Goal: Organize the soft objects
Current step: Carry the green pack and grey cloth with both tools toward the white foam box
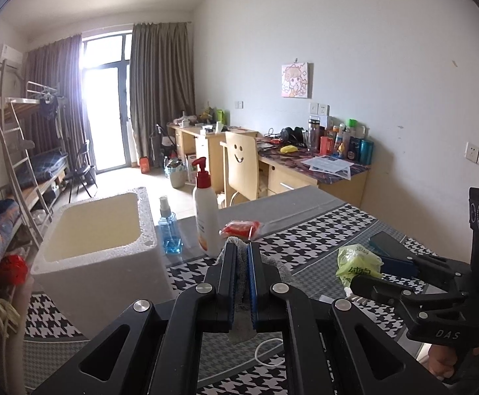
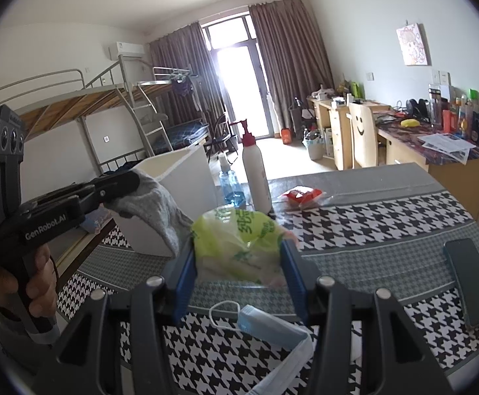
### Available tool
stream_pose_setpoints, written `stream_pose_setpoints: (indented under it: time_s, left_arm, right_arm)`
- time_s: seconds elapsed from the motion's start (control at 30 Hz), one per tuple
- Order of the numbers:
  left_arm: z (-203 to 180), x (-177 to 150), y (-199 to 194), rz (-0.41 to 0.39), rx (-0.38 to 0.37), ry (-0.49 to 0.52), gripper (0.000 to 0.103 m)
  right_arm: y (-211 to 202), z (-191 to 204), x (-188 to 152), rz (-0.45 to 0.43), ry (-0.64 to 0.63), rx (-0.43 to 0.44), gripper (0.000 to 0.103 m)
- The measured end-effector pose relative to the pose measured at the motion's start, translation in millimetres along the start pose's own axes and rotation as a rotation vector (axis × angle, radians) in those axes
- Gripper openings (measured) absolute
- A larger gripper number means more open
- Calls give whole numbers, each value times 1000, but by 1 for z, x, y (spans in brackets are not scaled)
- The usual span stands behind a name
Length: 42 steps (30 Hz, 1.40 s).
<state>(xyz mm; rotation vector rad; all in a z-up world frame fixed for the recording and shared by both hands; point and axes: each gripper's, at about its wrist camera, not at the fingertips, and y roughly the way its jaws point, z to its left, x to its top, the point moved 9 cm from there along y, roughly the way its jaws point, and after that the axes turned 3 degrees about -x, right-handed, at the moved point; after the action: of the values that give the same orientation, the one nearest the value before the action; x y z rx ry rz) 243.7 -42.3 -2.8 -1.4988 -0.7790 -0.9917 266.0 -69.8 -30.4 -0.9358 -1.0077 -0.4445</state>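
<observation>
My left gripper (image 1: 241,250) is shut on a grey cloth (image 1: 236,241), which pokes out above and below the pads. In the right wrist view the grey cloth (image 2: 155,209) hangs from the left gripper (image 2: 129,182) in front of the white foam box (image 2: 187,177). My right gripper (image 2: 239,245) is shut on a crumpled green plastic bag (image 2: 236,240), its blue pads pressing both sides. From the left wrist view the green bag (image 1: 358,260) sits in the right gripper (image 1: 367,275) at the right. A blue face mask (image 2: 272,329) lies on the houndstooth tablecloth (image 2: 371,223) below the right gripper.
The foam box (image 1: 98,230) stands open at the table's left. Beside it are a blue spray bottle (image 1: 168,230), a white pump bottle (image 1: 205,210) and a red packet (image 1: 241,228). A dark phone (image 2: 469,279) lies at the right. A hand (image 2: 38,283) holds the left gripper.
</observation>
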Motion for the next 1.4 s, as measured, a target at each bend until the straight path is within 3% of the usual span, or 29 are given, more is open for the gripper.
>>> stream_pose_setpoints:
  time_s: [1.4]
  left_arm:
    - [37, 80, -2, -115, 62, -56, 7]
  right_arm:
    - [7, 17, 68, -57, -41, -11, 55]
